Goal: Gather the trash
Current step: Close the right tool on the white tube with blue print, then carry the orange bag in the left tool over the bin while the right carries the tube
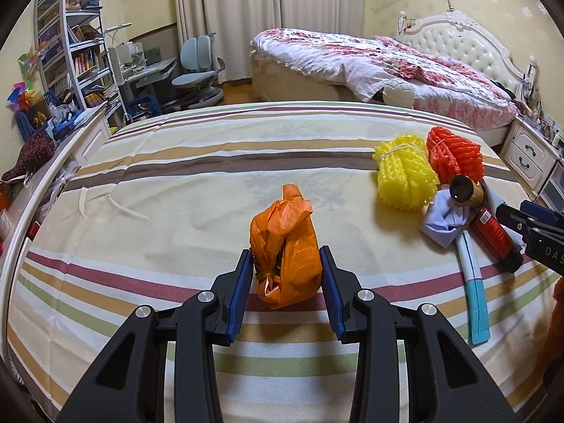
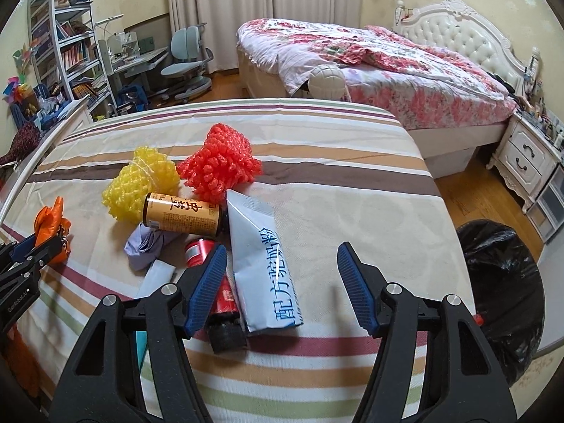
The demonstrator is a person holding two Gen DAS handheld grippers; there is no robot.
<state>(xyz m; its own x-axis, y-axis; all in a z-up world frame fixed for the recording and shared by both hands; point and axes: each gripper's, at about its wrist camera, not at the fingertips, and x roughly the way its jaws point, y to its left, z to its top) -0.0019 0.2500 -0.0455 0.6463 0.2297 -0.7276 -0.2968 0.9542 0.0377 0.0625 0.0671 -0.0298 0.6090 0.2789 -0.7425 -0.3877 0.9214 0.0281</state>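
Note:
A crumpled orange plastic bag [image 1: 285, 246] lies on the striped bed cover, and my left gripper [image 1: 286, 264] is shut on its lower part, both pads touching its sides. It also shows at the left edge of the right wrist view [image 2: 49, 225]. My right gripper [image 2: 282, 264] is open and empty above a white and blue pouch [image 2: 264, 257] and a red bottle with a black cap [image 2: 222, 299]. Near them lie a brown bottle with a yellow label [image 2: 183, 216], crumpled pale paper [image 2: 146, 246], yellow foam netting [image 2: 141, 183] and red foam netting [image 2: 220, 165].
A bin lined with a black bag [image 2: 500, 296] stands on the floor right of the striped bed [image 2: 317, 380]. A second bed with a floral cover [image 2: 387, 70], a white nightstand [image 2: 525, 162], a desk chair [image 2: 187, 63] and bookshelves [image 2: 67, 46] lie beyond.

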